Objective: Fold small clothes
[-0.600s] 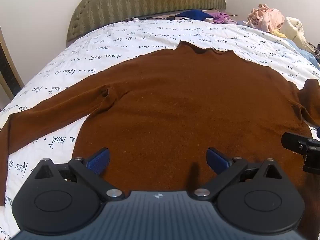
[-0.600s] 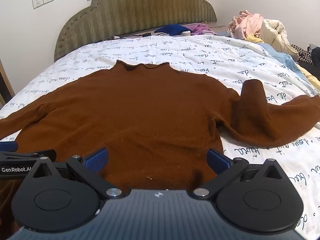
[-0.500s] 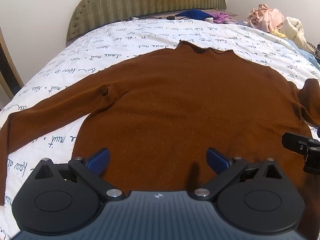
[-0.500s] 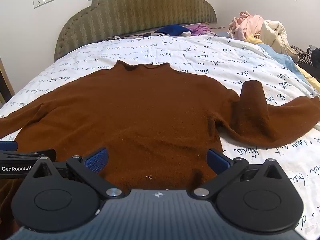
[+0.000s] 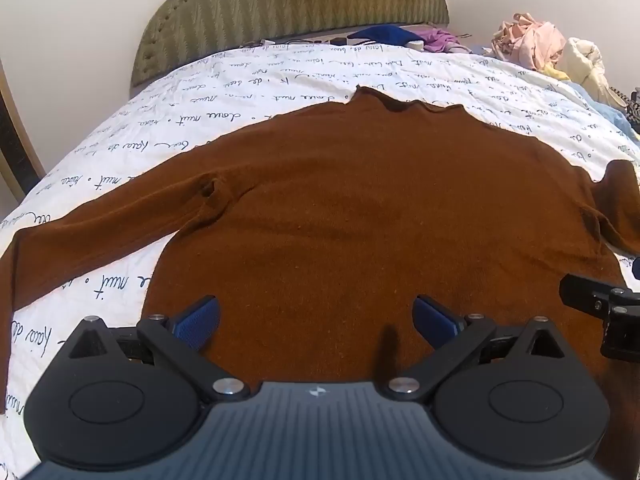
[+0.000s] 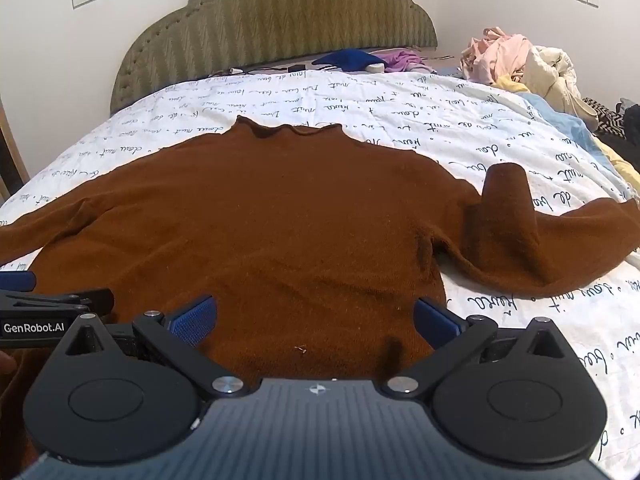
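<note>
A brown long-sleeved sweater (image 5: 360,208) (image 6: 280,220) lies spread flat on the bed, collar toward the headboard. Its left sleeve (image 5: 100,236) stretches straight out to the left. The right sleeve (image 6: 516,232) is bunched and folded back on itself. My left gripper (image 5: 316,320) hovers over the lower left part of the sweater's body, jaws wide open and empty. Over the lower right part, near the hem, my right gripper (image 6: 314,320) is also wide open with nothing between its blue pads (image 6: 192,320). Each gripper shows at the edge of the other's view.
The bed has a white cover (image 6: 400,100) printed with script and a green padded headboard (image 6: 280,12). A heap of pink and cream clothes (image 6: 520,64) sits at the far right edge. Blue and purple garments (image 6: 352,60) lie by the headboard.
</note>
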